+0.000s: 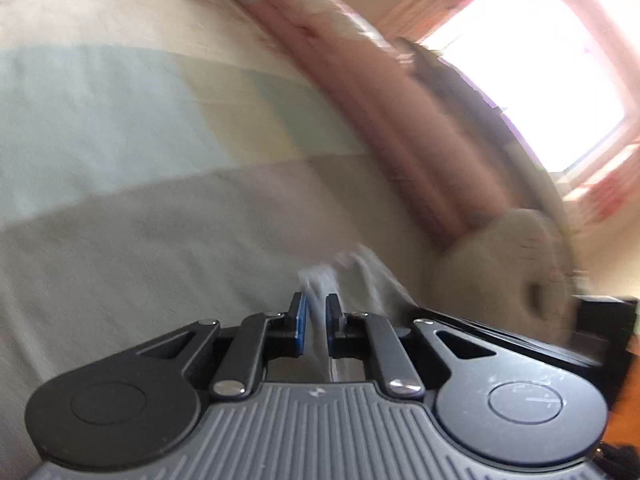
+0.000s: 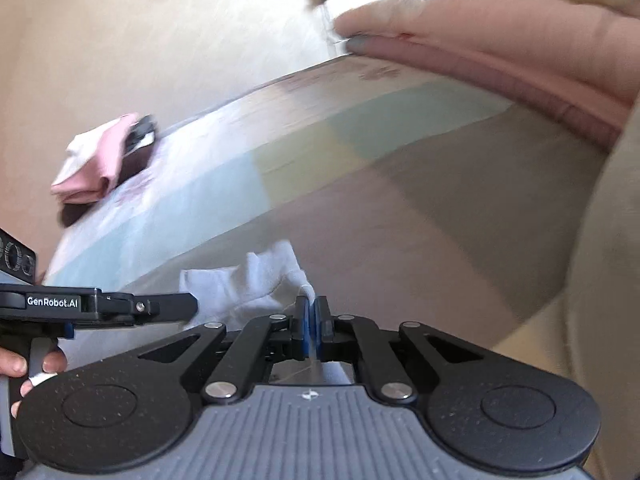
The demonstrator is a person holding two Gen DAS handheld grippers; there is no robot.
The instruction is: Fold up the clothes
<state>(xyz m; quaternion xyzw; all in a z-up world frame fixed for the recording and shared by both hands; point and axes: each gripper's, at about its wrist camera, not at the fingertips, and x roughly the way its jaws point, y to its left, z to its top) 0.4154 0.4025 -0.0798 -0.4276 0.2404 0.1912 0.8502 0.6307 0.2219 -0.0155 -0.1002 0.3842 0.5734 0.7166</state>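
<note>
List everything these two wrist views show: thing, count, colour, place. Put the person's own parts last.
White garment: one, white, on the bed just ahead of both grippers, pinched by each.
Bed cover: one, blocks of pale blue, yellow, green and grey-beige, under everything.
Pink bolster: one, pink, along the far edge of the bed.
Folded clothes: one small pile, pink, white and dark, far left on the bed.
Round cushion: one, beige, at right beside the bolster.
Window: one, bright, upper right.
Left gripper: black, blue pads, shut on the garment.
Right gripper: same, shut on the garment.
Hand: one, holding the left gripper's handle.
</note>
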